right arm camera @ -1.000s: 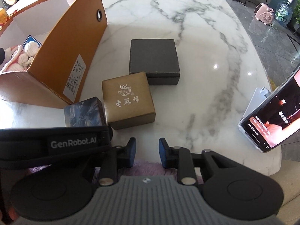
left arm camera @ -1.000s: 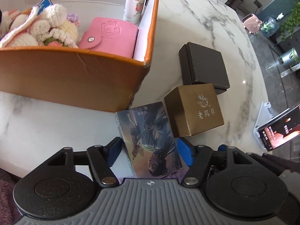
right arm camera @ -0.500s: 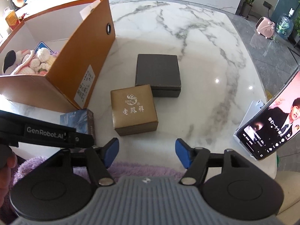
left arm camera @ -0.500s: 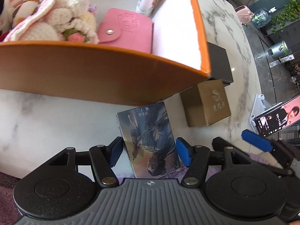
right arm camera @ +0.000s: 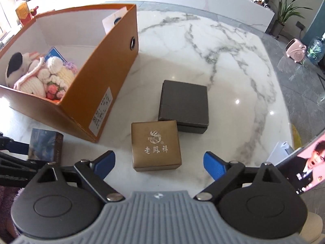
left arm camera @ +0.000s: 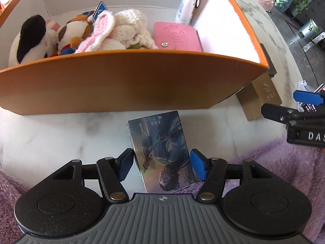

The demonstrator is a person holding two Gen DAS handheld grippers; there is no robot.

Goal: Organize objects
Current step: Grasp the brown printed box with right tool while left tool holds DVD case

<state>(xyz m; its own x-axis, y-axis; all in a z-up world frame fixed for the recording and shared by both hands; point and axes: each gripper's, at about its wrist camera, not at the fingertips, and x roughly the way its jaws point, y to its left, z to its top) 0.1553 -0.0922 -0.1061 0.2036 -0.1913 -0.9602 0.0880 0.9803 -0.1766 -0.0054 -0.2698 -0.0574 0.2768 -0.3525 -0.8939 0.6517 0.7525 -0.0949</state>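
My left gripper (left arm camera: 161, 165) is shut on a glossy picture card box (left arm camera: 160, 149) and holds it just in front of the orange storage box (left arm camera: 126, 85). The card box also shows in the right wrist view (right arm camera: 45, 146). My right gripper (right arm camera: 158, 163) is open wide and empty, just short of a gold-brown gift box (right arm camera: 155, 144). A dark grey box (right arm camera: 183, 104) lies behind it. The orange box (right arm camera: 105, 87) holds plush toys (left arm camera: 81, 34) and a pink wallet (left arm camera: 176, 37).
The objects rest on a white marble table (right arm camera: 223, 61). A phone on a white stand (right arm camera: 300, 162) plays video at the right edge. A white bottle (left arm camera: 185, 4) stands in the orange box's far corner. Purple fleece (left arm camera: 284, 162) lies near the table's front edge.
My left gripper has carried the card box left along the orange box's front wall. My right gripper has opened wide and risen, now centred on the gold-brown box.
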